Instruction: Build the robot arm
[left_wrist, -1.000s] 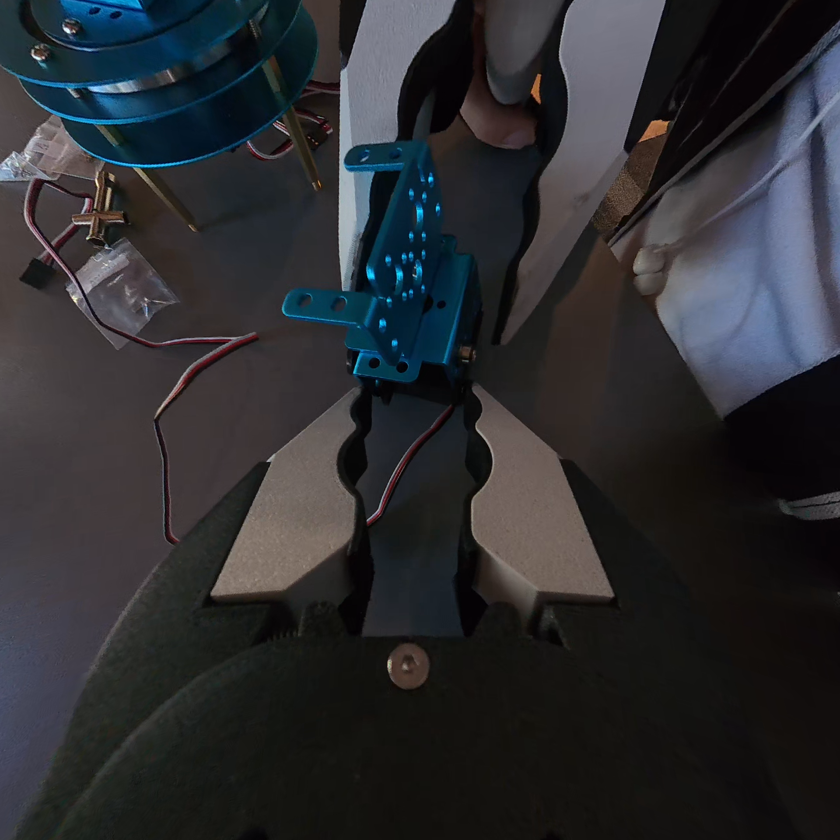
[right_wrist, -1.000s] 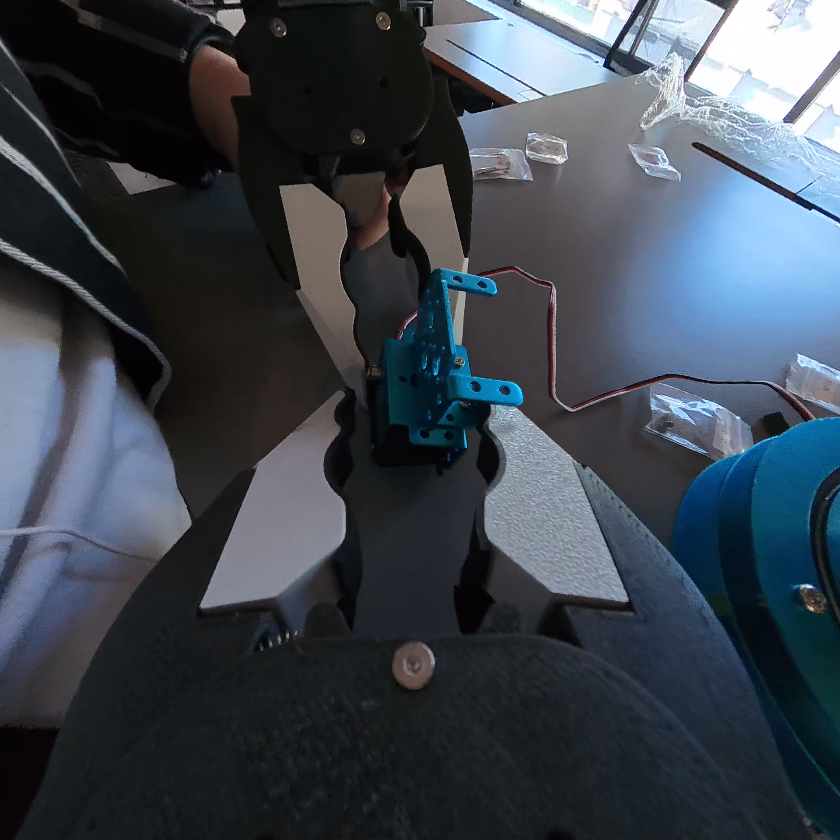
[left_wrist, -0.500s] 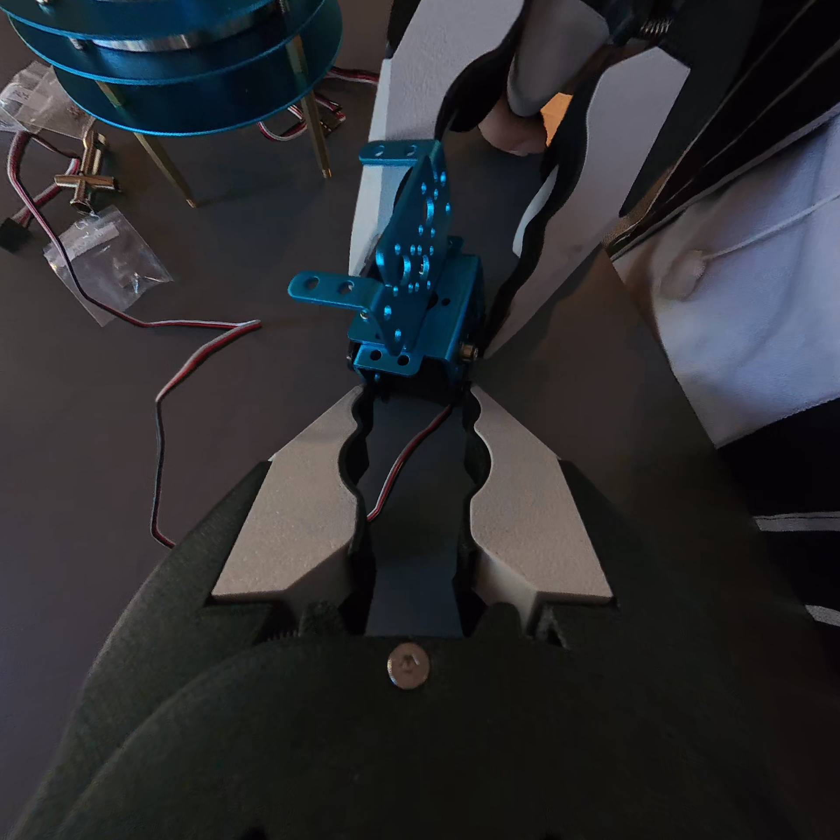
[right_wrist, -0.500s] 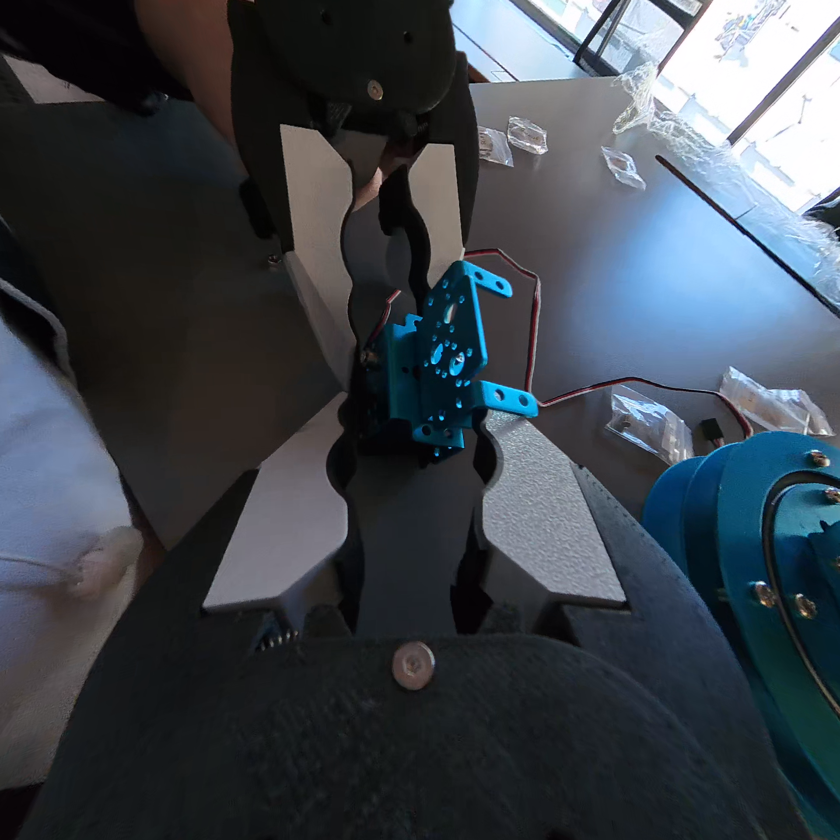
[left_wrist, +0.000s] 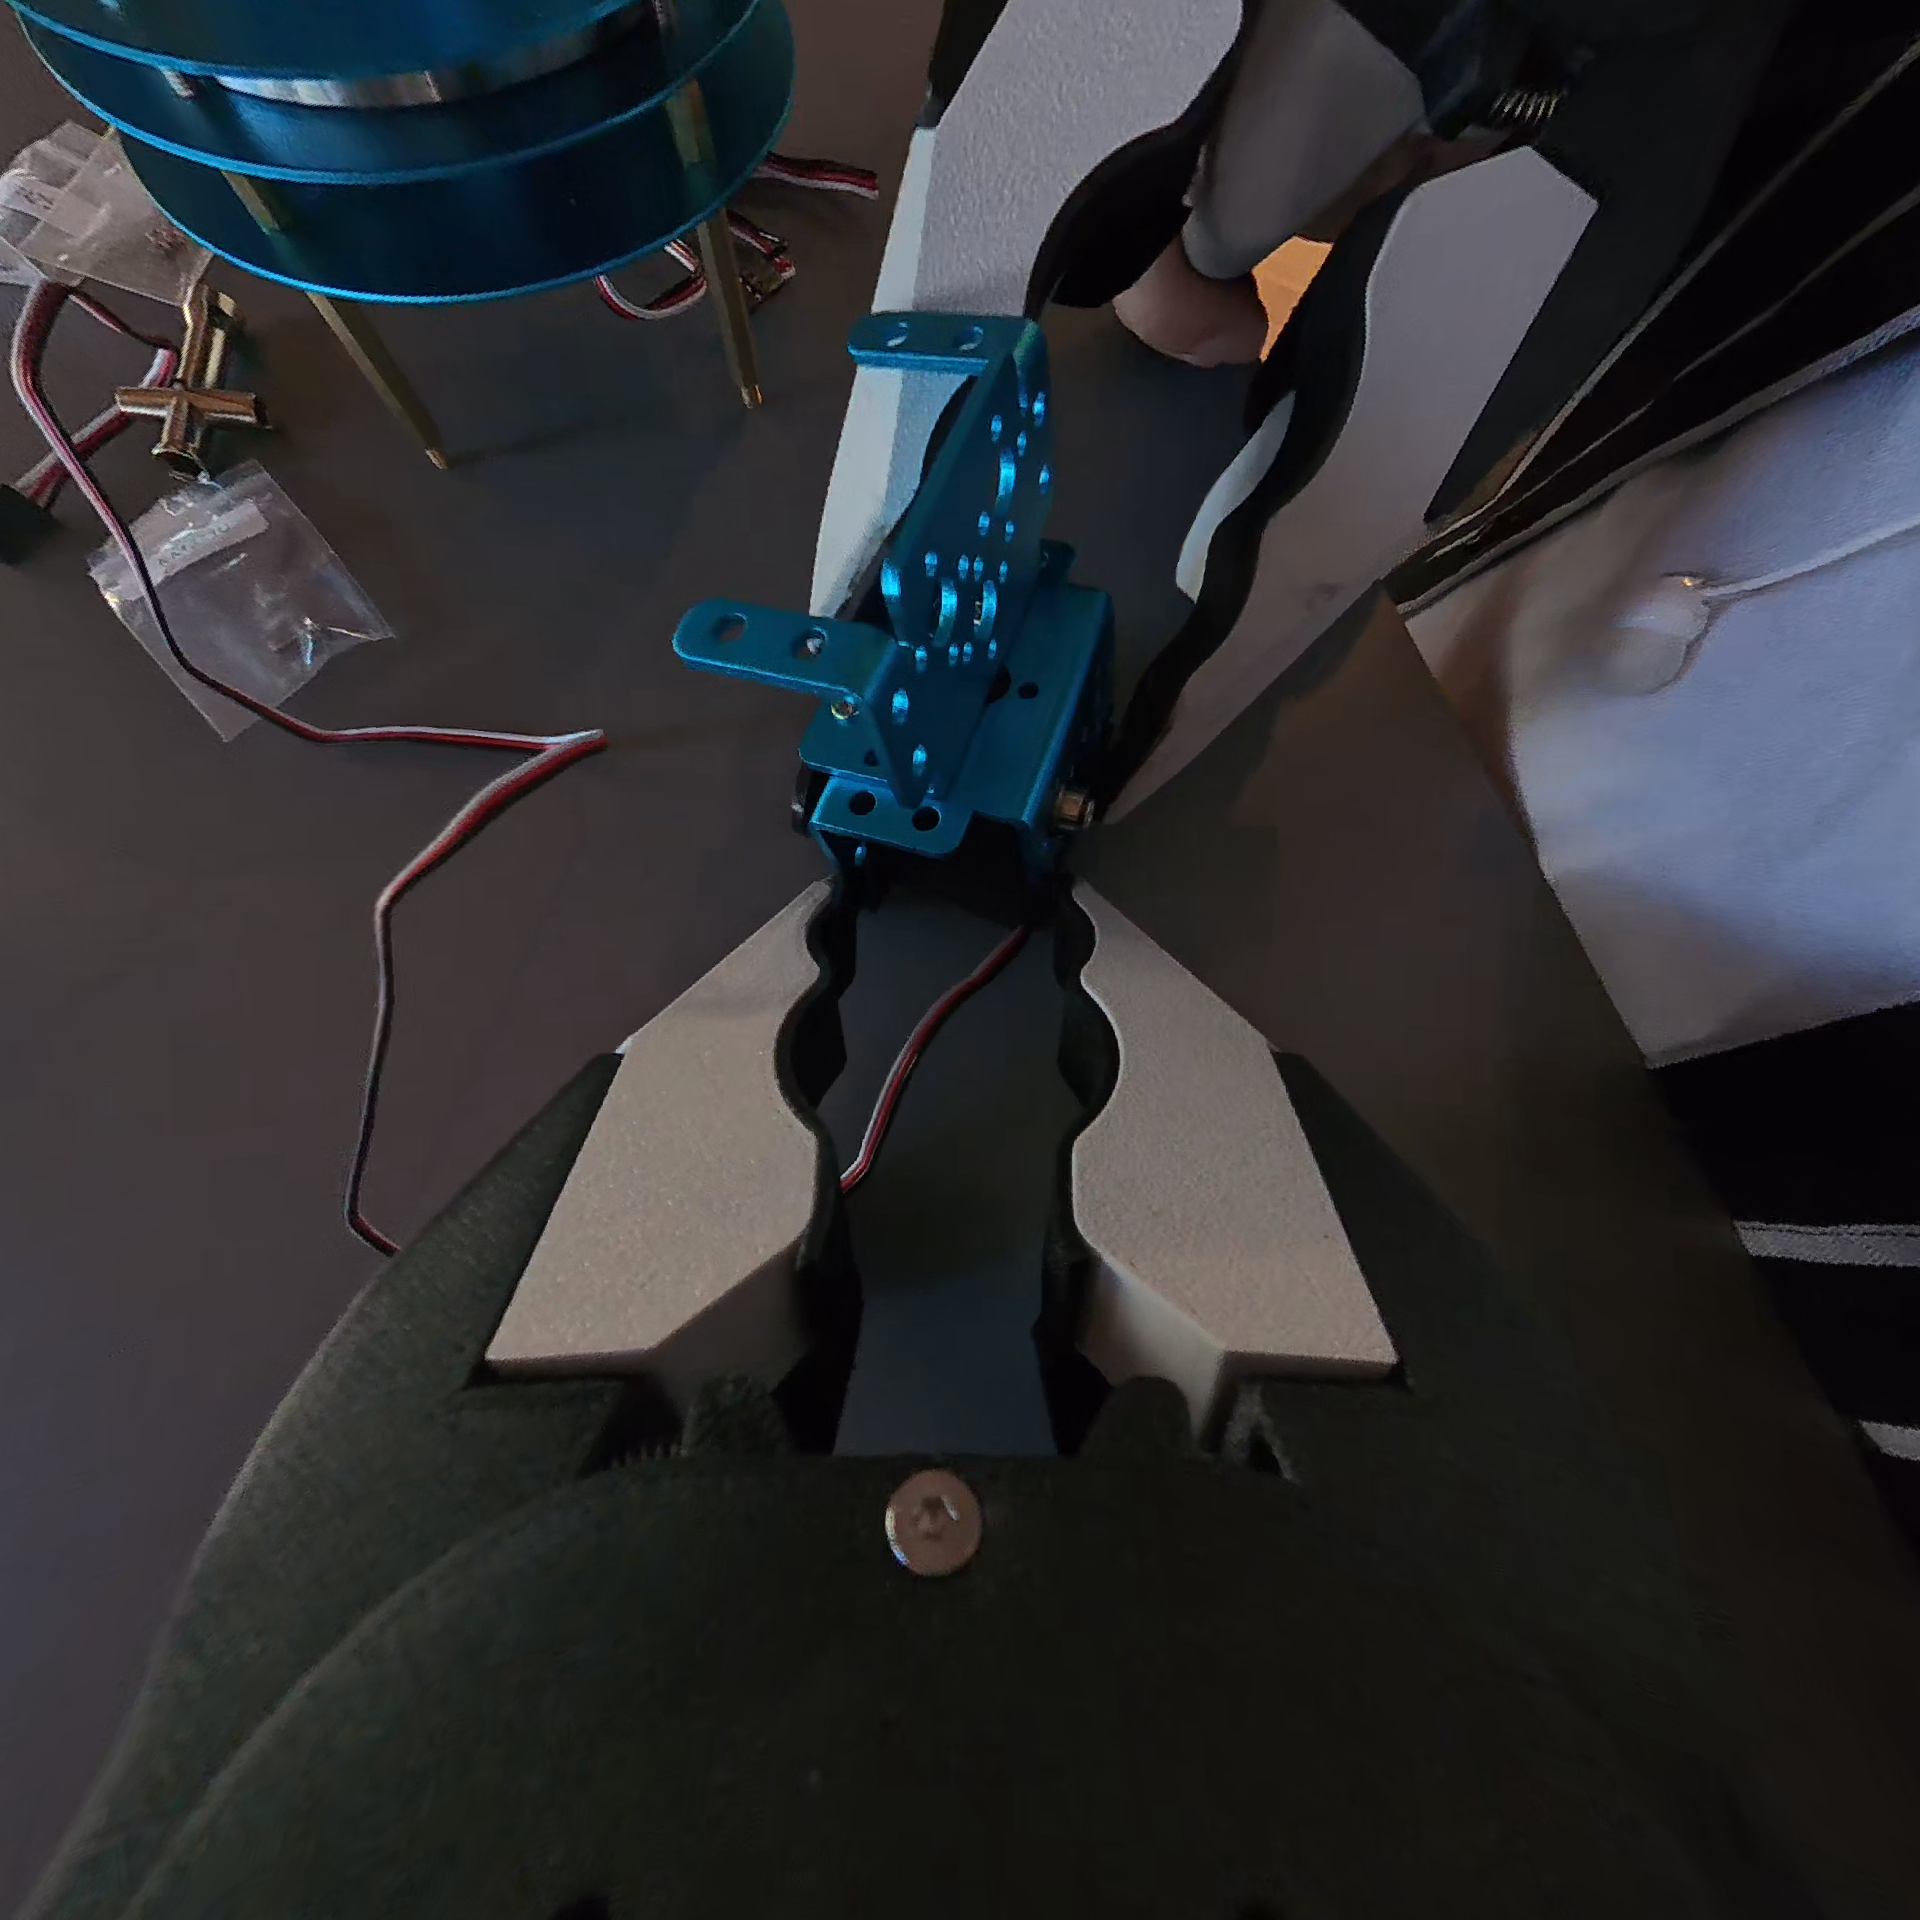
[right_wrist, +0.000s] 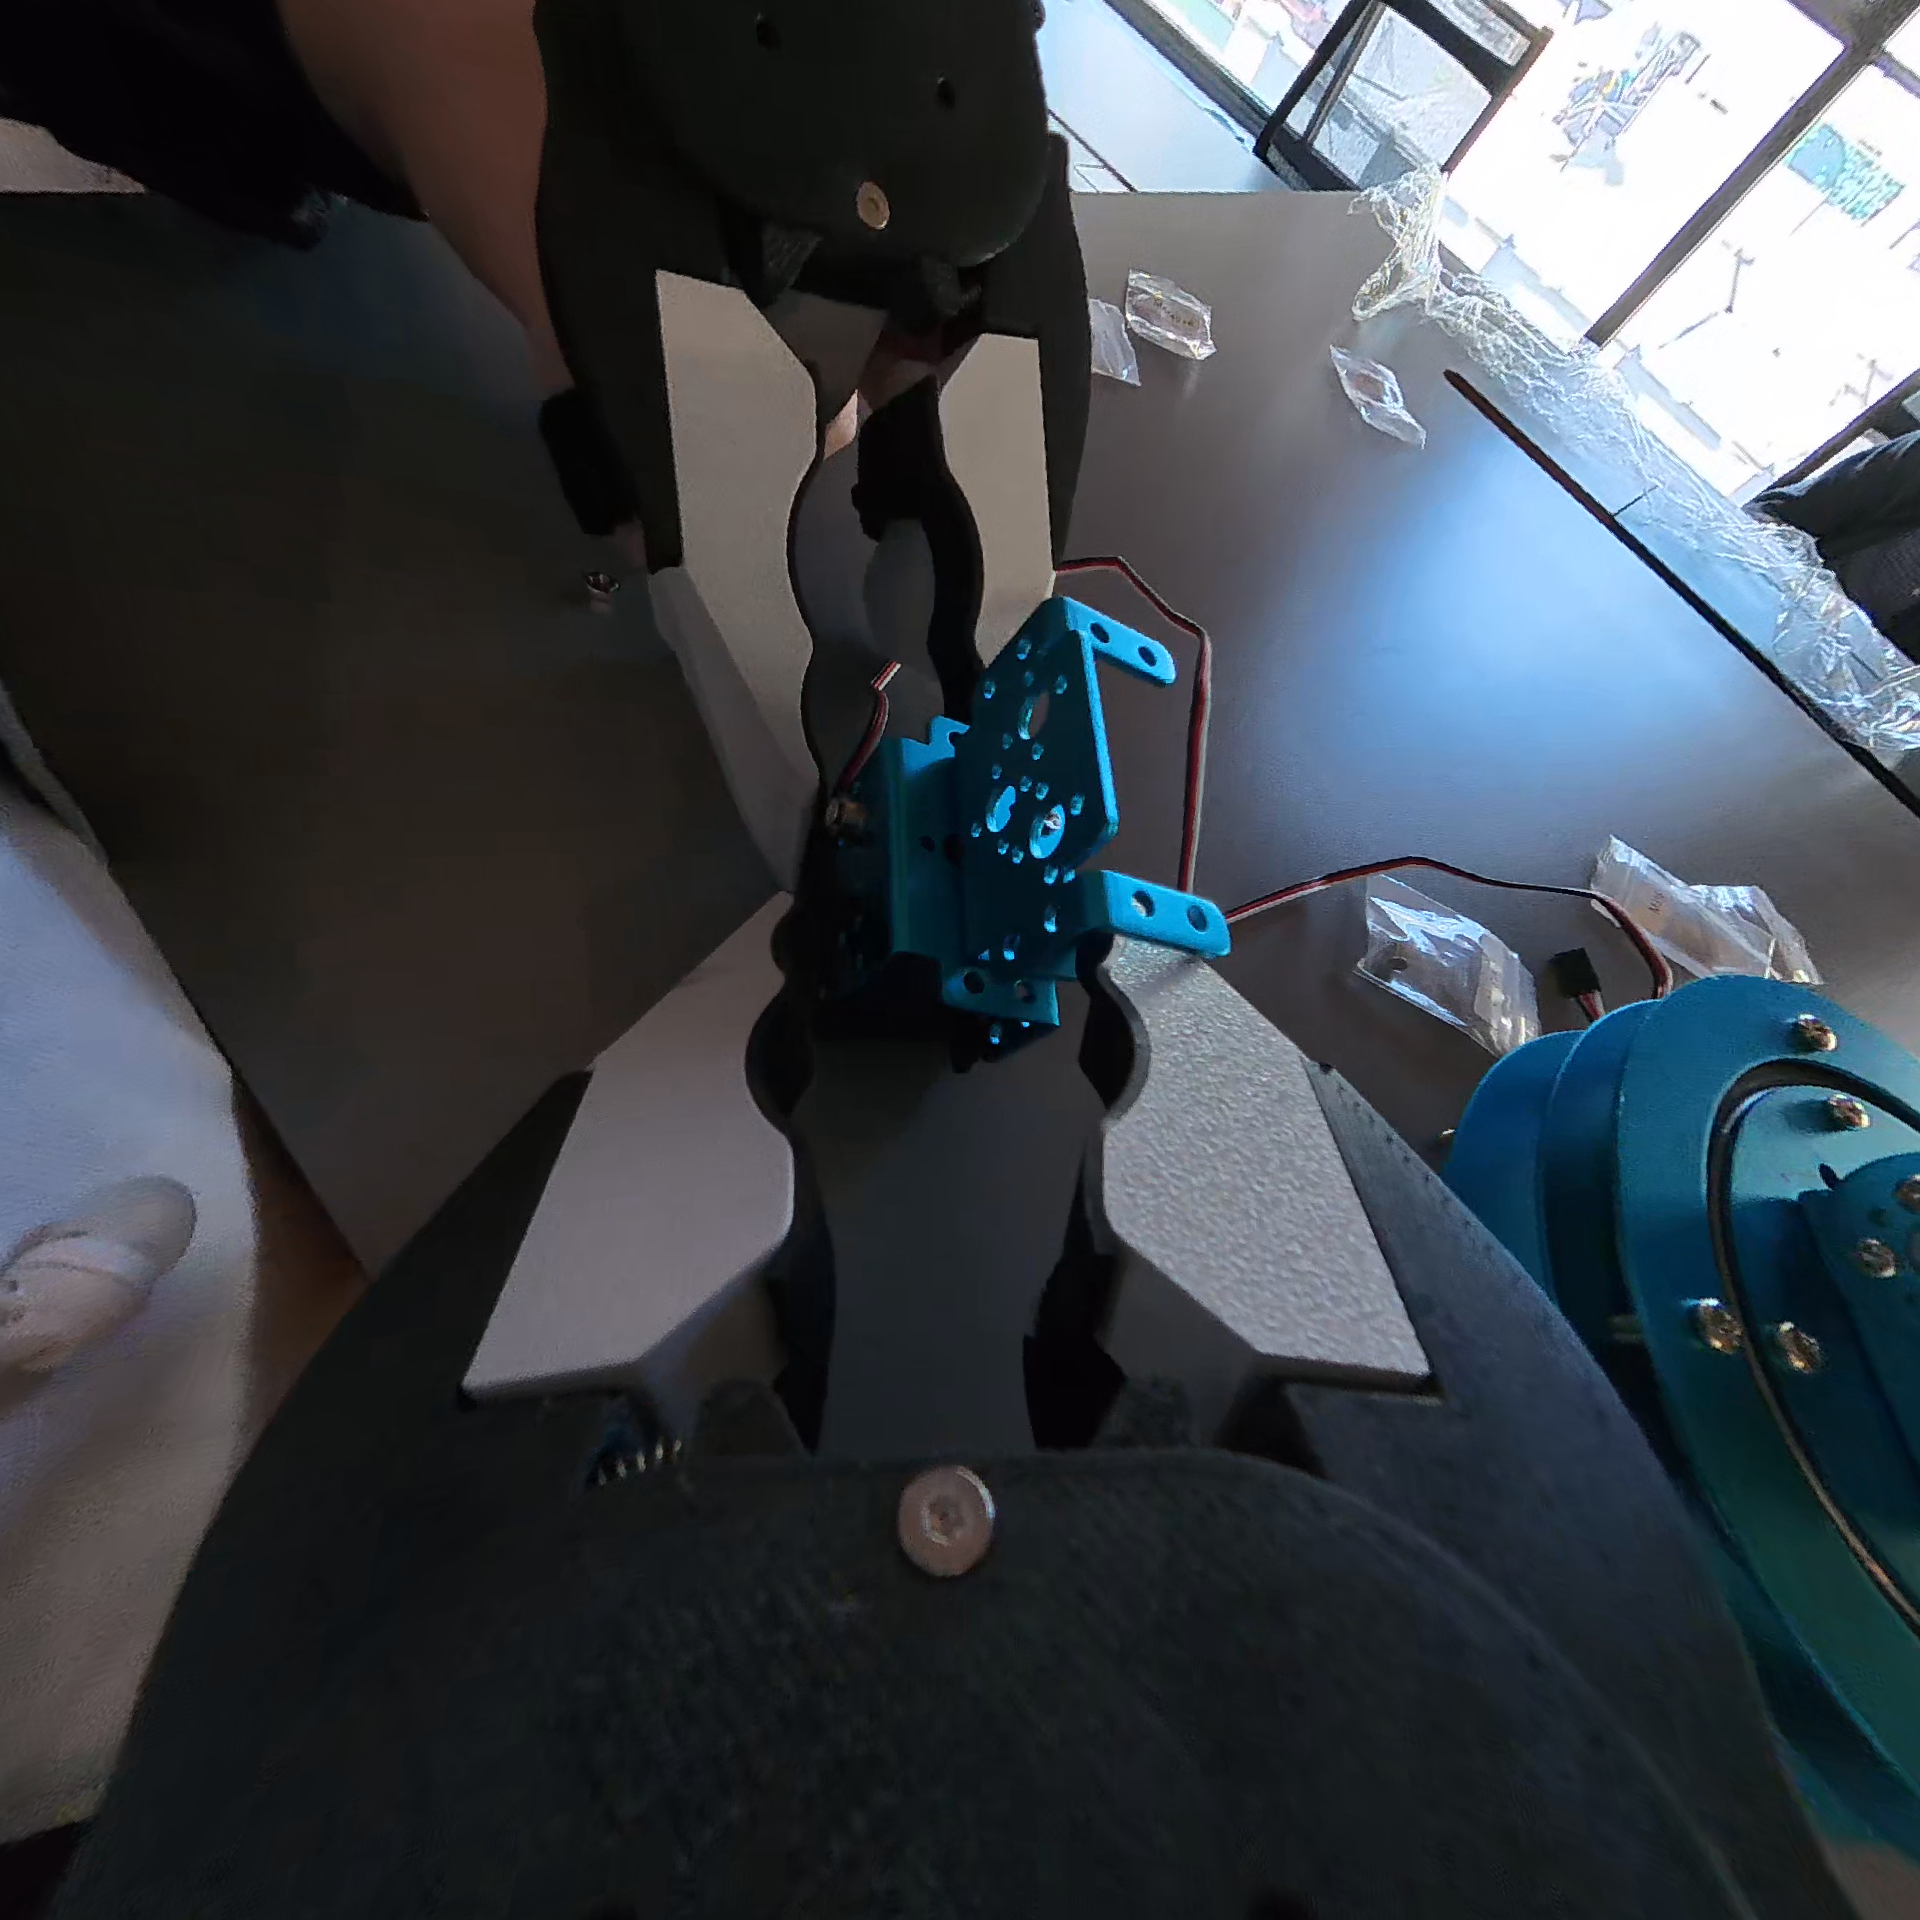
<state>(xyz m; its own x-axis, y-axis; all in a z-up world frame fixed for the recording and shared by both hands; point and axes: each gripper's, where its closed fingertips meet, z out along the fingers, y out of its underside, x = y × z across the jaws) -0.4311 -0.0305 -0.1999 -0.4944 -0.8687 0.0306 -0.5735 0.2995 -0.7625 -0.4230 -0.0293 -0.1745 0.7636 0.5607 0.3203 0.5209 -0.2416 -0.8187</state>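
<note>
Gripping one blue bracket (left_wrist: 966, 665) from opposite ends, both grippers (left_wrist: 951, 894) (right_wrist: 935, 997) hang over a dark table (right_wrist: 1403, 644) strewn with bags (right_wrist: 1444, 966), beside bright windows (right_wrist: 1714, 208).

Blue perforated servo bracket (left_wrist: 961, 665) tilted between both grippers.
</note>
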